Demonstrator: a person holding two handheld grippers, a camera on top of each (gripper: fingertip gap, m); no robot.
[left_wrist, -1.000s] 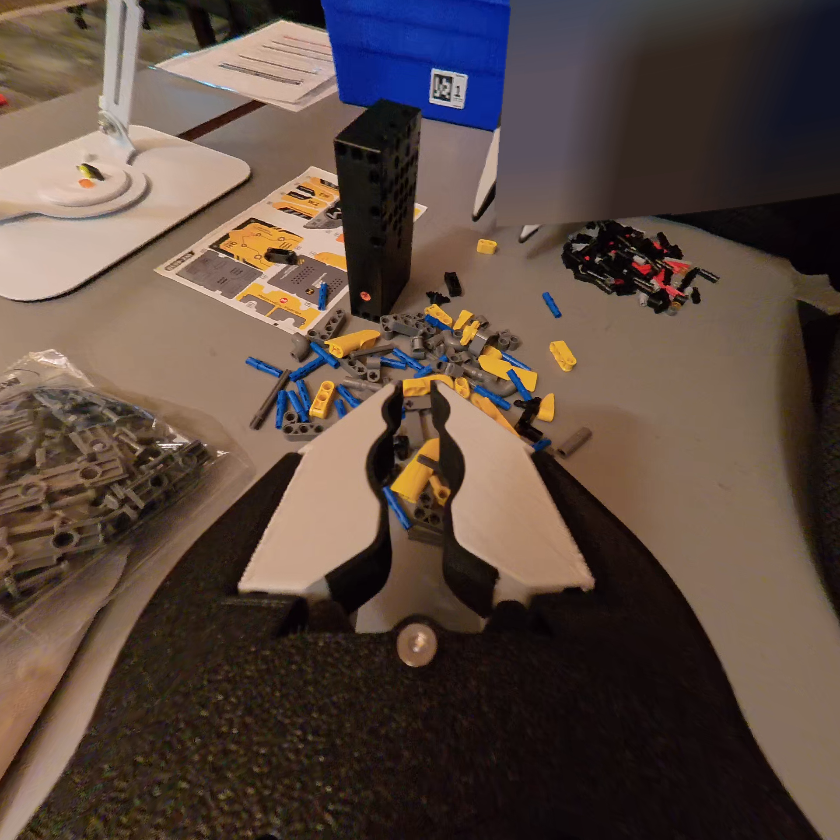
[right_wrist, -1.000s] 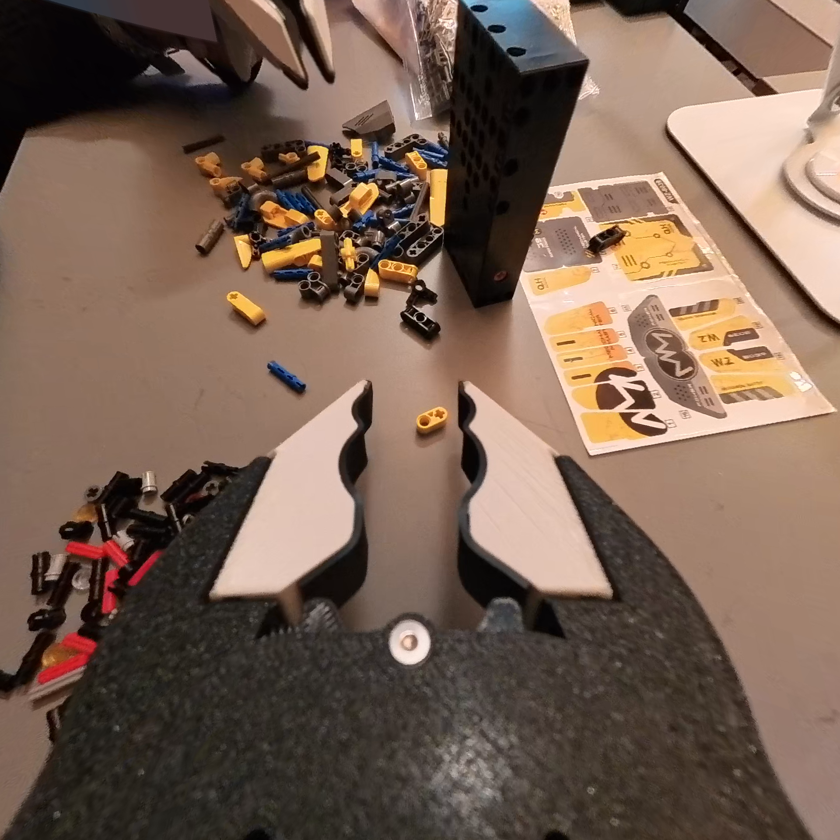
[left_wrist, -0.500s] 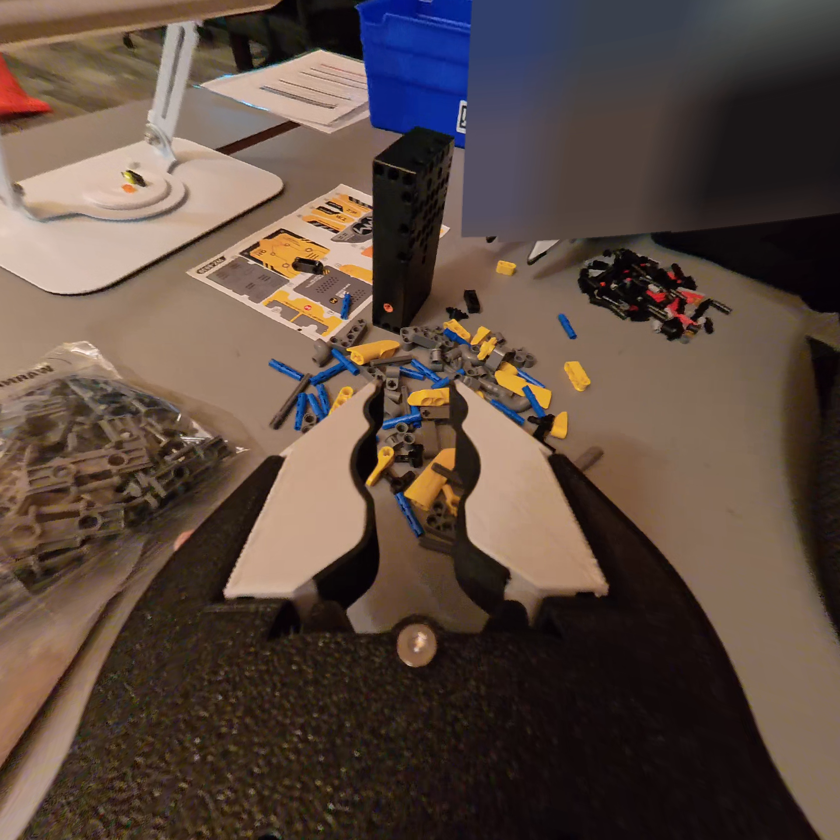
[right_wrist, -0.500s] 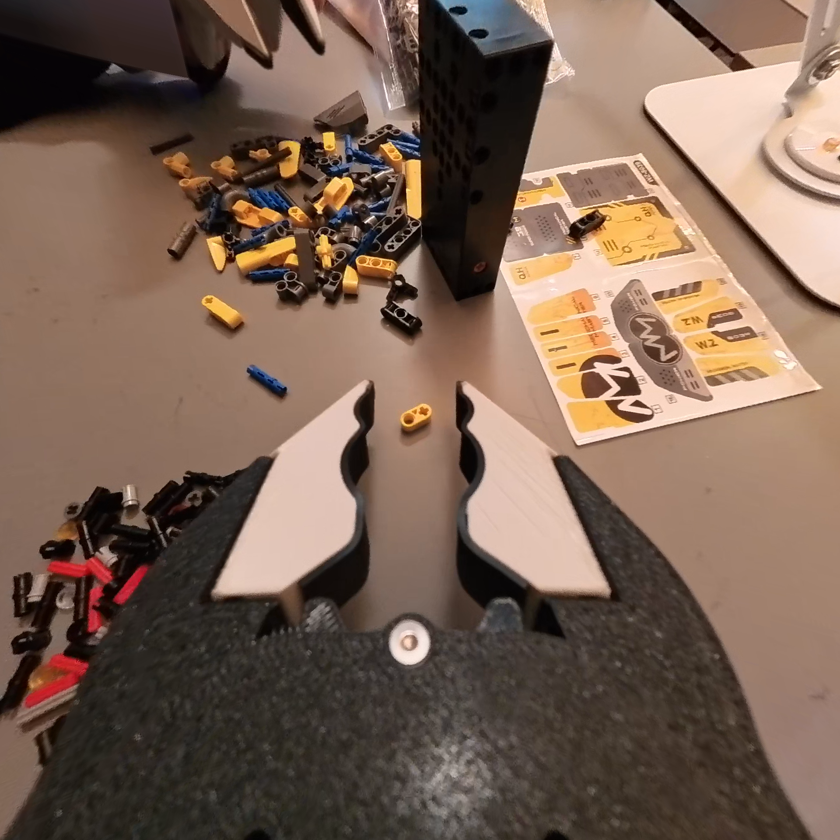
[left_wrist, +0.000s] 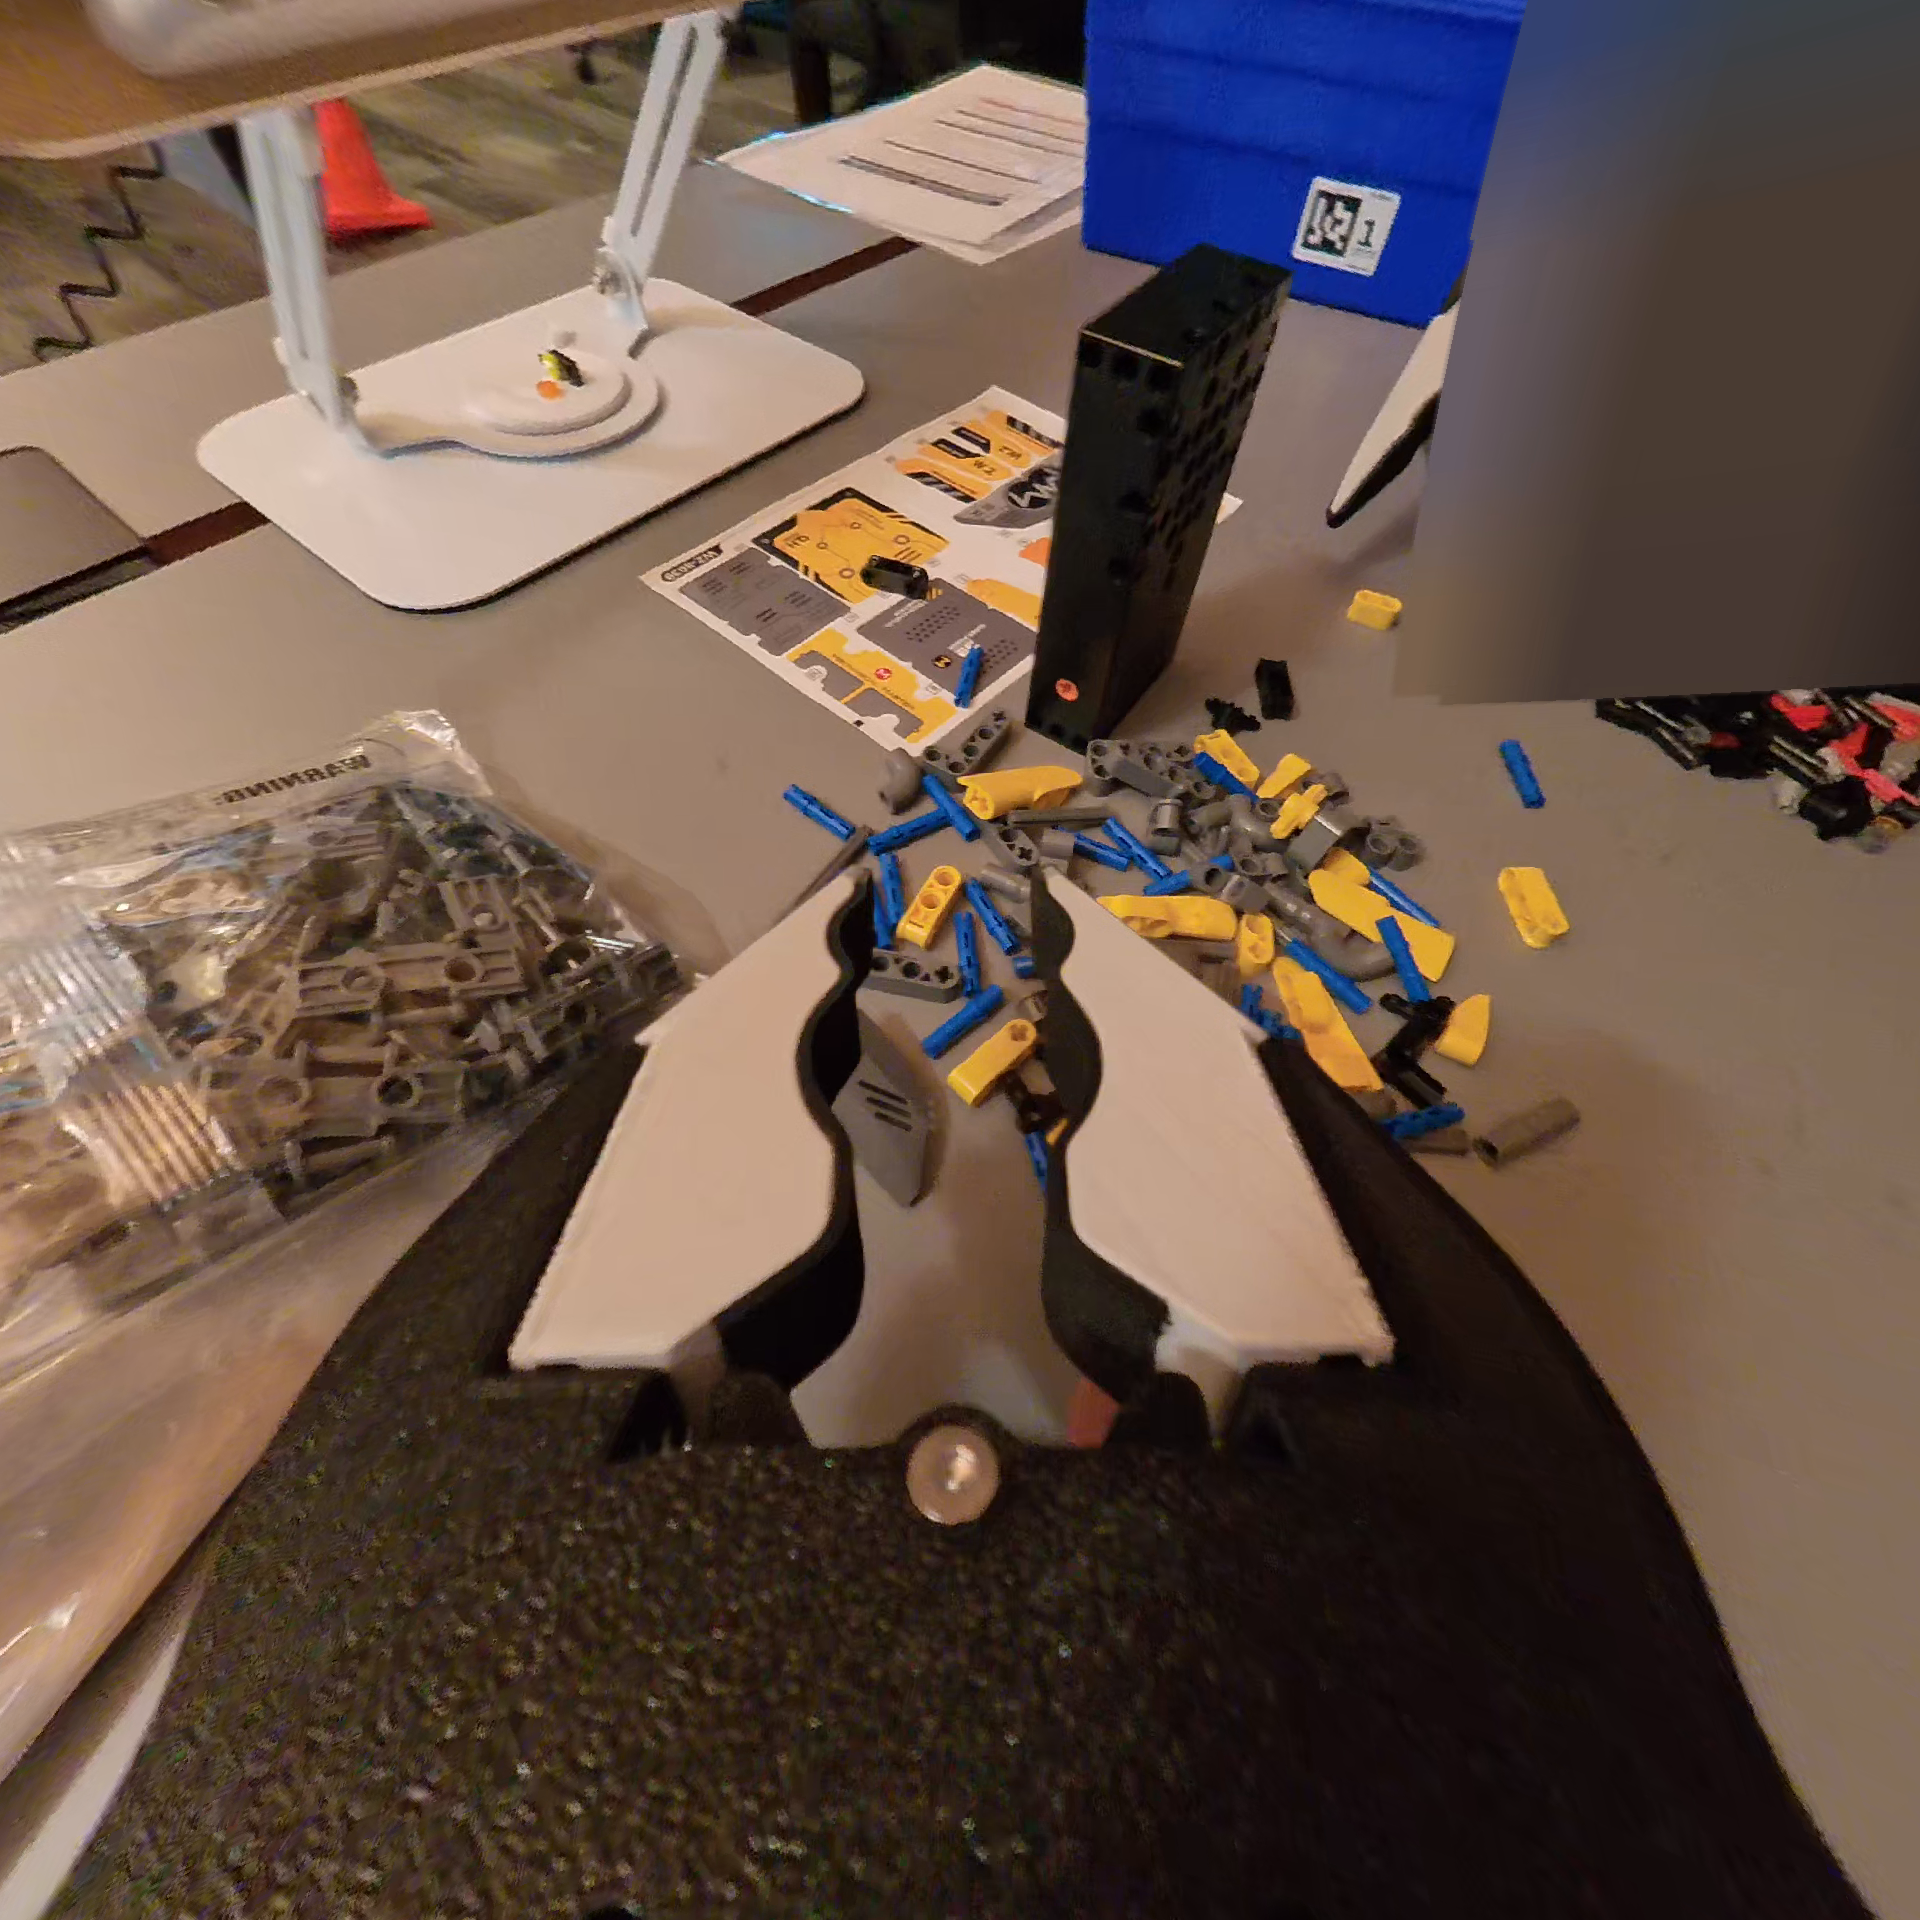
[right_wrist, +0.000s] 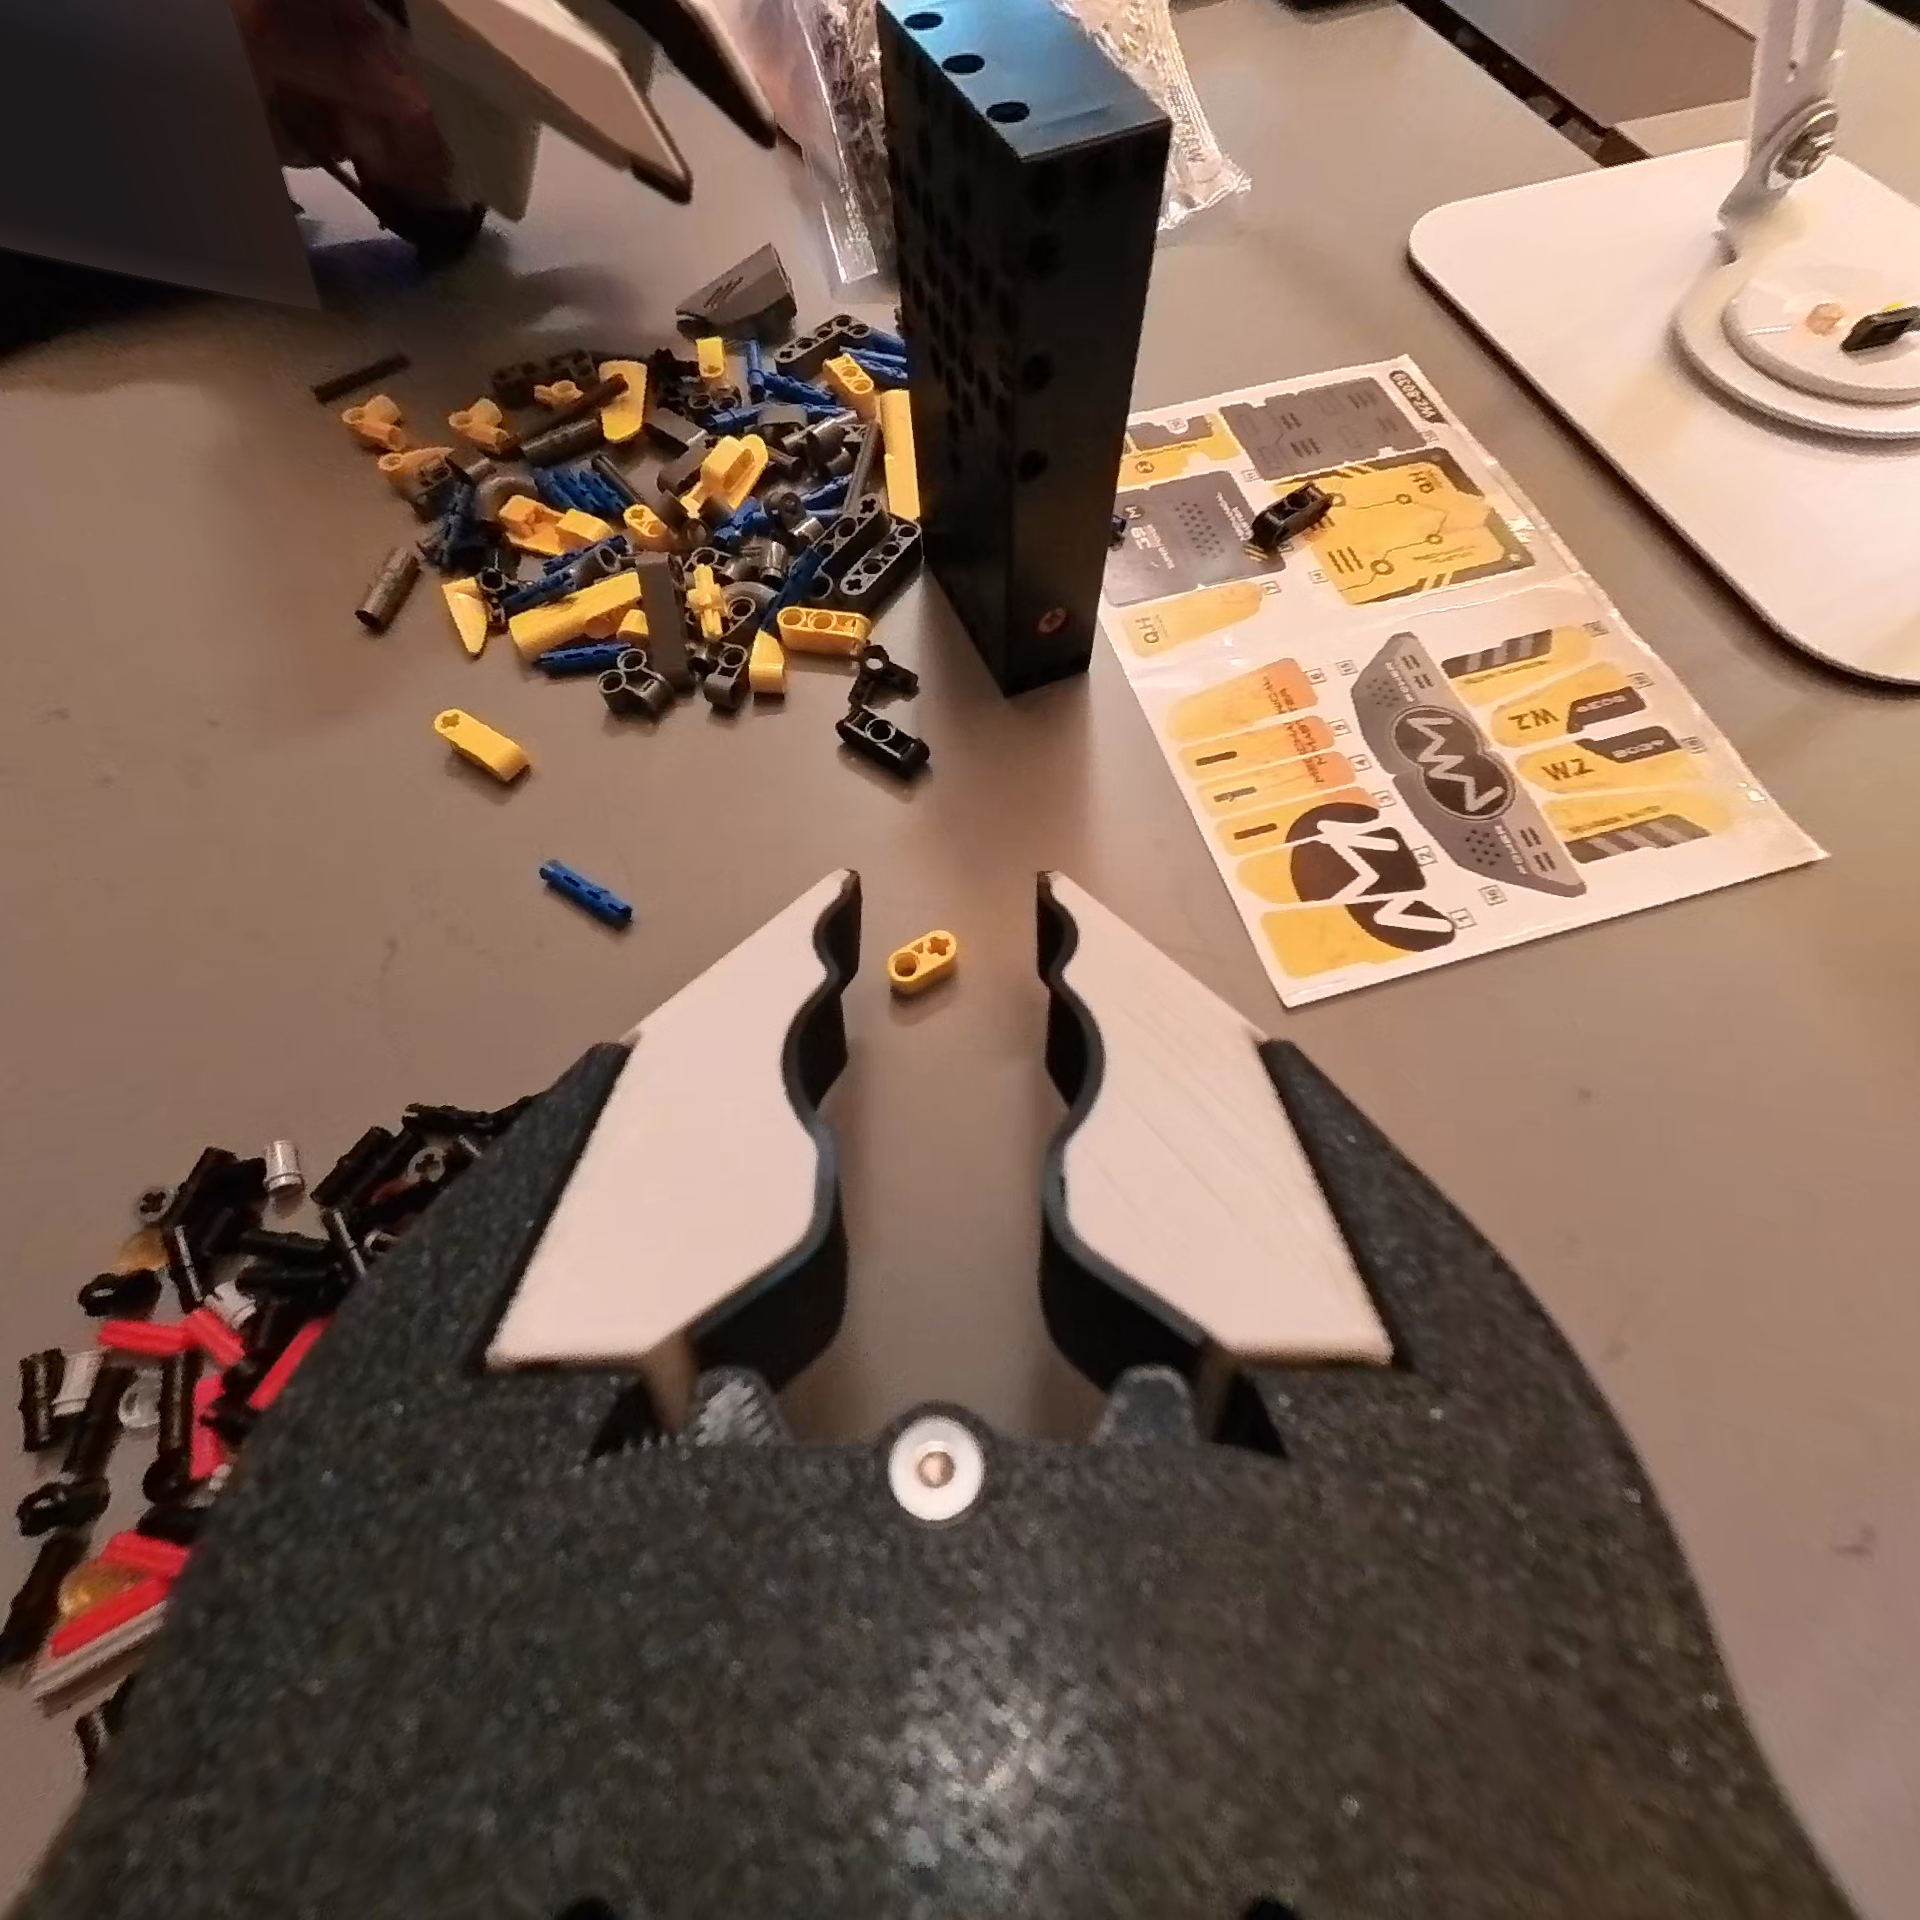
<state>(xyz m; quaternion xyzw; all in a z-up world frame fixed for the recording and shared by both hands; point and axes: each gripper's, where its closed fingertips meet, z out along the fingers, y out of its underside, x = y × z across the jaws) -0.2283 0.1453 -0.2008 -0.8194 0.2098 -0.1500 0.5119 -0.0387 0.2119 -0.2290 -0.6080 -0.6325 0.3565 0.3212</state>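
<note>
My left gripper is open and hangs low over the near edge of a loose pile of yellow, blue and grey building pieces. A grey curved panel, a yellow piece and blue pins lie between its fingers. My right gripper is open, with a small yellow two-hole piece on the table between its fingertips, nearer the left finger. A tall black perforated block stands upright beyond the pile; it also shows in the right wrist view.
A sticker sheet lies beside the block. A clear bag of grey parts lies at left. A black and red pile, a white stand base, a blue bin and a lone blue pin are around. The tall black perforated block is about 10 cm from my left fingertips.
My left gripper has opened wider and shifted left over the pile; a grey panel now lies between its fingers. My right gripper has drifted right, so the small yellow piece sits nearer its left finger.
</note>
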